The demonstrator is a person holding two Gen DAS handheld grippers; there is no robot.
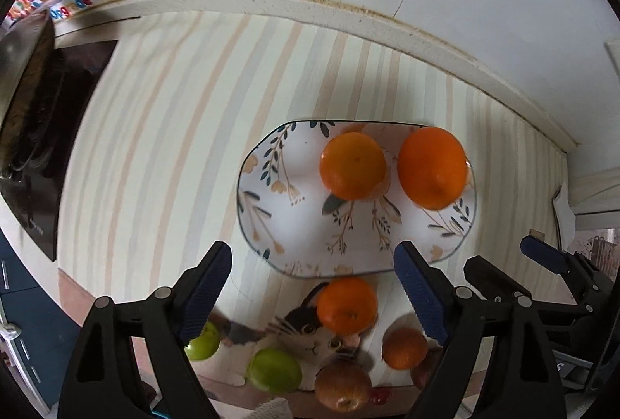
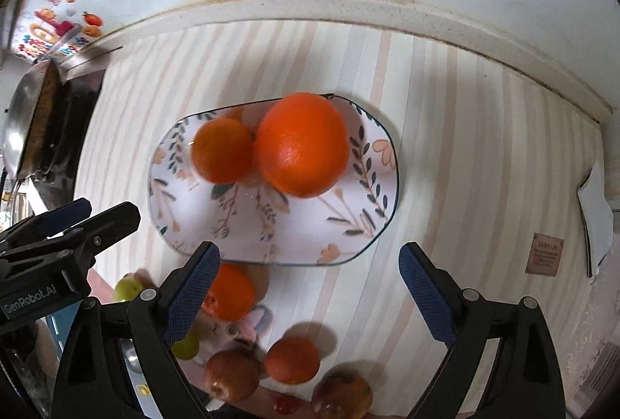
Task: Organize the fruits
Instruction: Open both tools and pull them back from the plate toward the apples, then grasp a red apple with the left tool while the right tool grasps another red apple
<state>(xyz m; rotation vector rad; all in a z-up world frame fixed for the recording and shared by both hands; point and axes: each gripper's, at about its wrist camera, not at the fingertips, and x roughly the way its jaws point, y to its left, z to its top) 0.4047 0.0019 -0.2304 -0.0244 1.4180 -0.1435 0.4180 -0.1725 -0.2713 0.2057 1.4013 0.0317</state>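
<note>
two oranges sit on the floral plate: a smaller orange near its middle and a larger orange just beside it, toward the plate's right end. off the plate's near edge, on the striped cloth, lie another orange, a fourth orange, two green fruits and a brownish apple. the left gripper hangs above the plate's near rim, jaws spread wide with nothing between them. the right gripper hangs beside it, likewise released and empty. a dark pan stands well left of the plate.
</note>
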